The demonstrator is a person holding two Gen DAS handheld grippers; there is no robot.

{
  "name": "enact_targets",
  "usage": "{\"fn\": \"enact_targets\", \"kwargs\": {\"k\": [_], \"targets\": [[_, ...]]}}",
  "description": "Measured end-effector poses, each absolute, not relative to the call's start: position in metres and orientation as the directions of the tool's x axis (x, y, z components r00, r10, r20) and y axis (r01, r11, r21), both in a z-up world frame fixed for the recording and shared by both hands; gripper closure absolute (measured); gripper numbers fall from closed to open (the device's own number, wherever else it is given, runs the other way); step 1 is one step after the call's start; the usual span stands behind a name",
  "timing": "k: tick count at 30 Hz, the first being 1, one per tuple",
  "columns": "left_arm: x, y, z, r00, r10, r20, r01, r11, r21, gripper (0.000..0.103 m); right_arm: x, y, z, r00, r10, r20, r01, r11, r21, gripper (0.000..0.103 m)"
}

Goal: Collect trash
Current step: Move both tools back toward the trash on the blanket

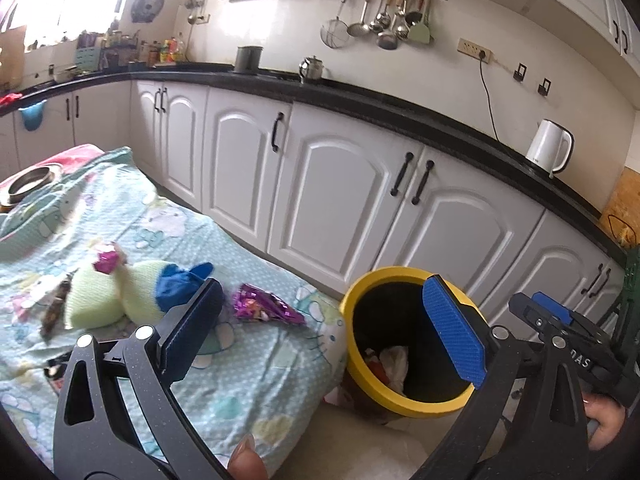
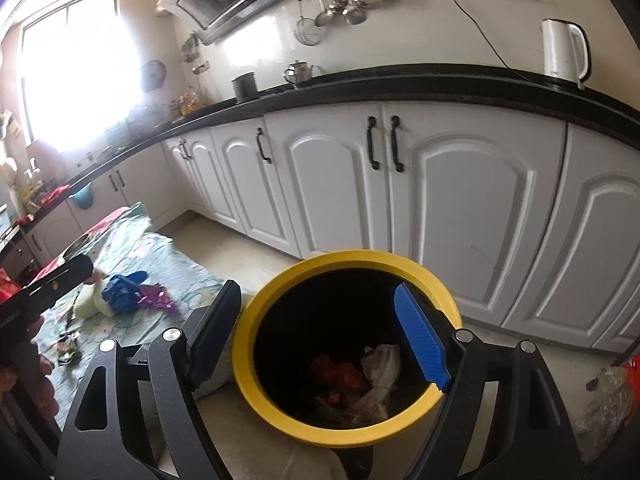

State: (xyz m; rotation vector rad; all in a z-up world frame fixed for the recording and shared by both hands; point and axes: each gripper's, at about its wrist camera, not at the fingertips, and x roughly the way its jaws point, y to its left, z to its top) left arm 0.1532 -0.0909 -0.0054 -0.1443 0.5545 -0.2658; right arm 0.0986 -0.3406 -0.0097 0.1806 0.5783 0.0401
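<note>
A black bin with a yellow rim (image 1: pixel 400 273) (image 2: pixel 344 258) stands on the floor beside a low bed. Red and white trash (image 2: pixel 360 368) lies in its bottom. My right gripper (image 2: pixel 318 336) hangs open over the bin's mouth, with nothing between its pads. My left gripper (image 1: pixel 324 332) is open and holds nothing, above the bed's corner and the bin's left rim. A purple foil wrapper (image 1: pixel 264 308) (image 2: pixel 156 298) lies on the sheet just beyond it. A second purple wrapper (image 1: pixel 108 260) and a brown one (image 1: pixel 56 308) lie further left.
A green and blue knitted toy (image 1: pixel 132 296) lies among the wrappers. A metal bowl (image 1: pixel 30 182) sits at the bed's far end. White cabinets (image 1: pixel 332 200) under a black counter run behind the bin. A clear plastic bag (image 2: pixel 604 400) lies on the floor at right.
</note>
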Motion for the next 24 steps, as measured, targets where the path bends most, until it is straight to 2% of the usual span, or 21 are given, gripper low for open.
{"fn": "enact_targets", "kwargs": {"k": [24], "targets": [[0.135, -0.007, 0.005, 0.885, -0.118, -0.451, 0.034, 0.981, -0.189, 0.011, 0.099, -0.246, 0.006, 0.798, 0.281, -0.534, -0.268, 0.958, 0.104, 0.026]]}}
